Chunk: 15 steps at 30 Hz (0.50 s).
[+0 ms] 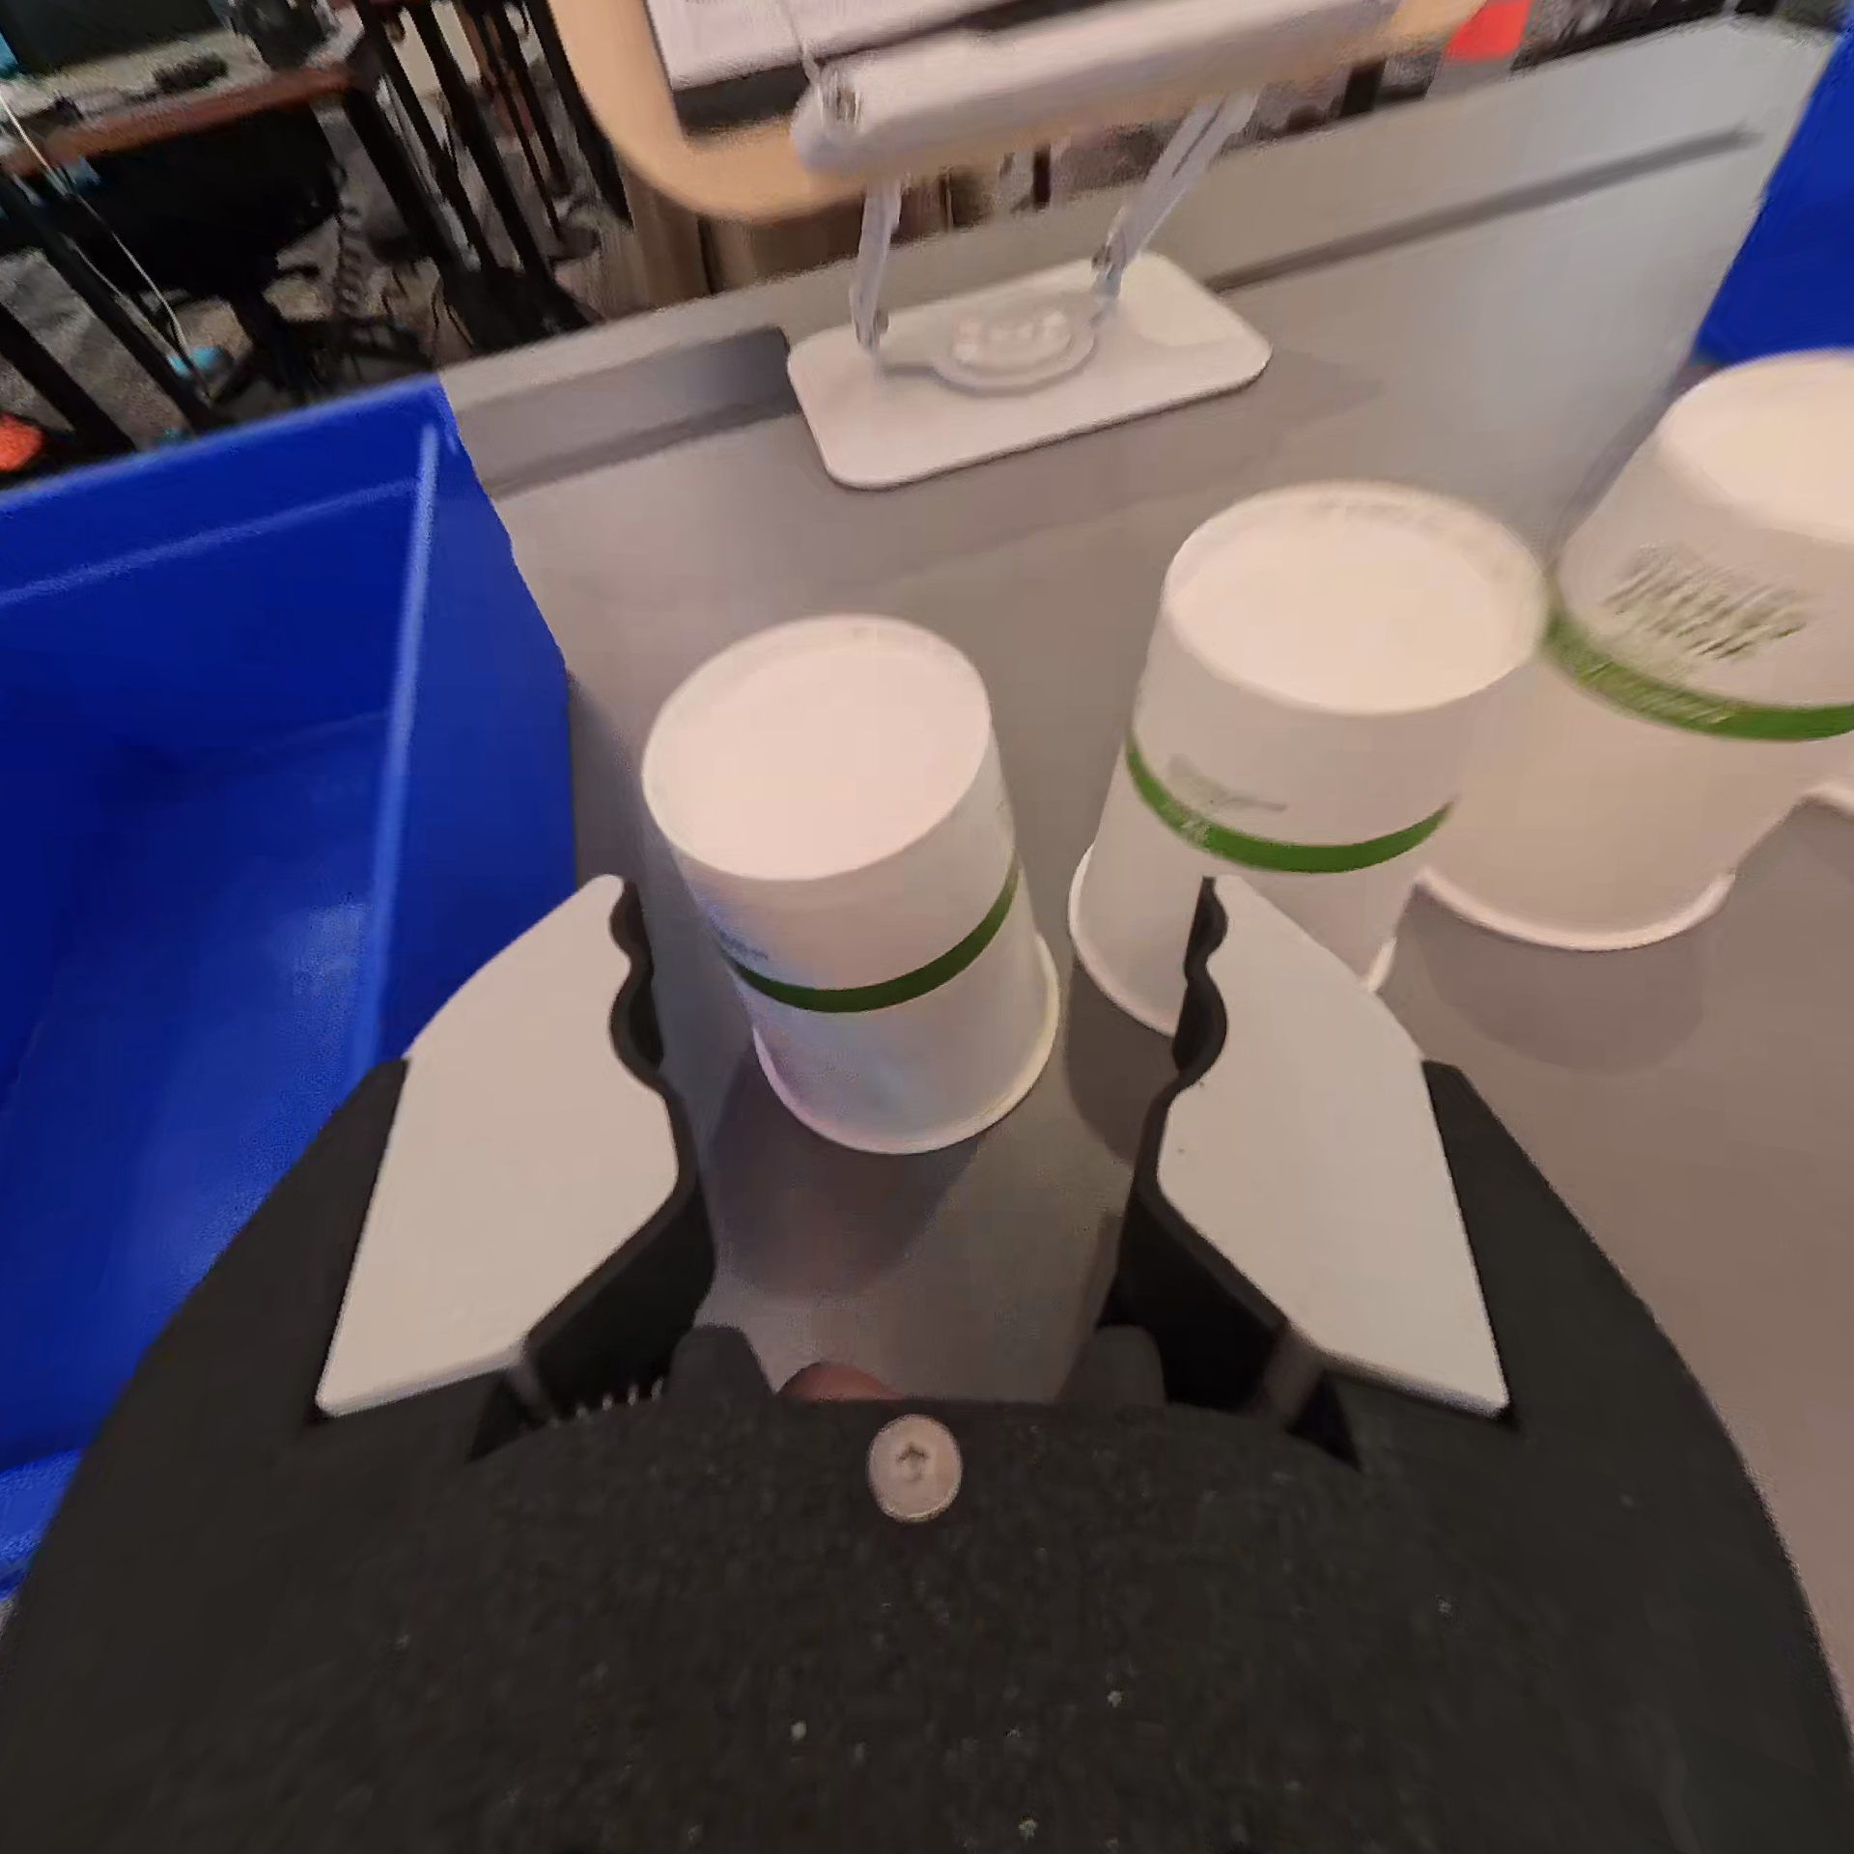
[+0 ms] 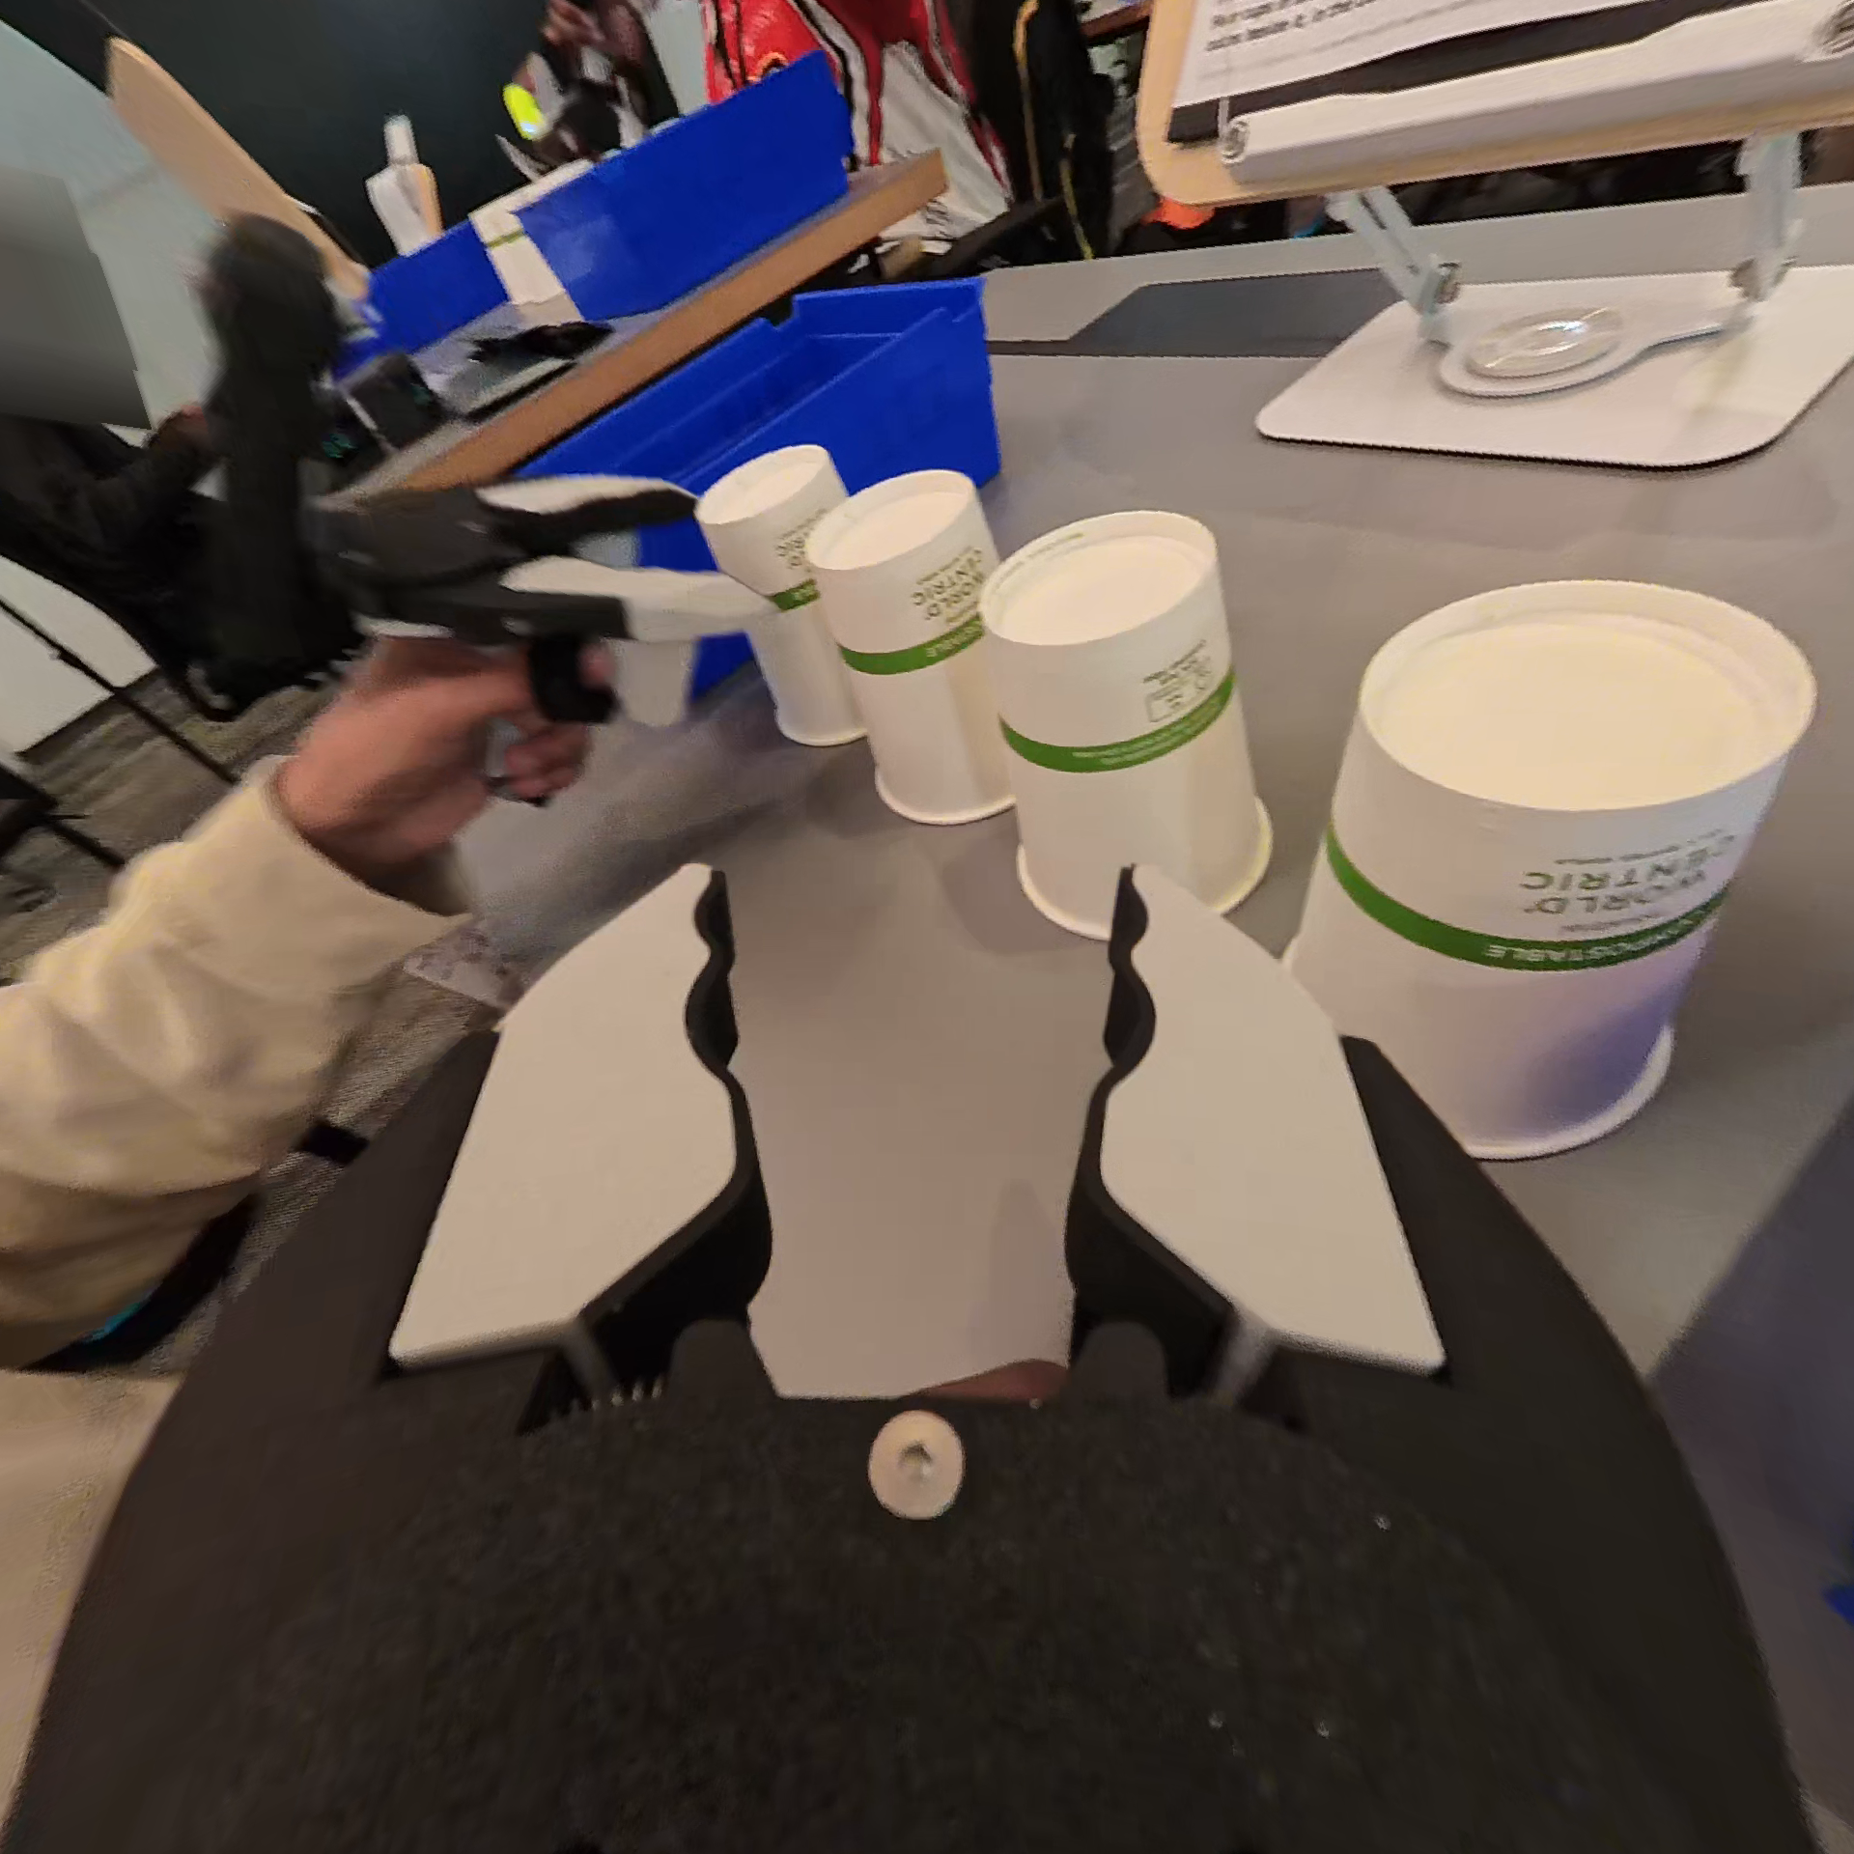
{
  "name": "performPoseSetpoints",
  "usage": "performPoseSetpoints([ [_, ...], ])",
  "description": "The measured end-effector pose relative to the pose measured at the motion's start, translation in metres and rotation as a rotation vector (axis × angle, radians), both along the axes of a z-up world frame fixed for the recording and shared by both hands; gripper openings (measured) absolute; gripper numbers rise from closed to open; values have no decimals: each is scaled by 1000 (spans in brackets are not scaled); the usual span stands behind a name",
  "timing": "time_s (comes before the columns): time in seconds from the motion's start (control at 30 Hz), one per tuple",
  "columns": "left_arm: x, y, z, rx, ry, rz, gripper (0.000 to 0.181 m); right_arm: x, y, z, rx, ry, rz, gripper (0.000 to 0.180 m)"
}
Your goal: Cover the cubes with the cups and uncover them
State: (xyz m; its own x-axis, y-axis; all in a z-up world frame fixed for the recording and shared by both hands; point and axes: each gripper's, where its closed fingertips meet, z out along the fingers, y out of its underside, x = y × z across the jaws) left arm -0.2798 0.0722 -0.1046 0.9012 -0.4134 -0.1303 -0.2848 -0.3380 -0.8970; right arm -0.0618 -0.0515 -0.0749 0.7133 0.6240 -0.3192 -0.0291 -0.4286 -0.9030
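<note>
Several white paper cups with green bands stand upside down in a row on the grey table (image 2: pixel 1405 522). No cube shows. In the right wrist view the cups run from the far left one (image 2: pixel 778 592), through two middle ones (image 2: pixel 918 642) (image 2: pixel 1124 722), to the near right one (image 2: pixel 1535 863). My left gripper (image 1: pixel 913 903) is open, with its jaws on either side of the leftmost cup (image 1: pixel 833 853) and apart from it. It also shows in the right wrist view (image 2: pixel 717 552). My right gripper (image 2: pixel 918 883) is open and empty over bare table, in front of the row.
A blue bin (image 1: pixel 251 803) stands just left of the leftmost cup and also shows in the right wrist view (image 2: pixel 853 381). A white stand with a flat base (image 1: pixel 1023 371) sits behind the cups. A hand and cream sleeve (image 2: pixel 401 762) hold the left gripper. The table edge is near left.
</note>
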Motion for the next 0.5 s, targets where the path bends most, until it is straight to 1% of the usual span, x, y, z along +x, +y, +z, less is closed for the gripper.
performPoseSetpoints([
  [0.03, 2, -6, 15, 24, -18, -3, 101, 2, 3, -2, 10, -25, -26, 72],
  [0.17, 1, -34, 71, 87, -81, 29, 99, 8, 11, -8, 55, -68, -138, 70],
  [0.23, 6, -53, 87, 121, -148, -5, 94, 10, 13, -13, 71, -78, -194, 70],
  [0.27, 7, -61, 89, 140, -173, -15, 91, 13, 15, -15, 85, -91, -230, 70],
  [0.33, 11, -76, 80, 175, -214, -59, 84, 16, 15, -22, 96, -95, -278, 68],
  [0.37, 12, -81, 66, 163, -227, -72, 80, 16, 14, -25, 95, -86, -290, 68],
  [0.43, 13, -91, 38, 102, -274, -86, 79, 21, 12, -29, 97, -93, -334, 66],
  [0.47, 12, -95, 28, 93, -314, -82, 73, 21, 10, -29, 104, -104, -343, 66],
  [0.5, 9, -97, 17, 72, -332, -68, 71, 21, 6, -30, 111, -115, -352, 66],
])
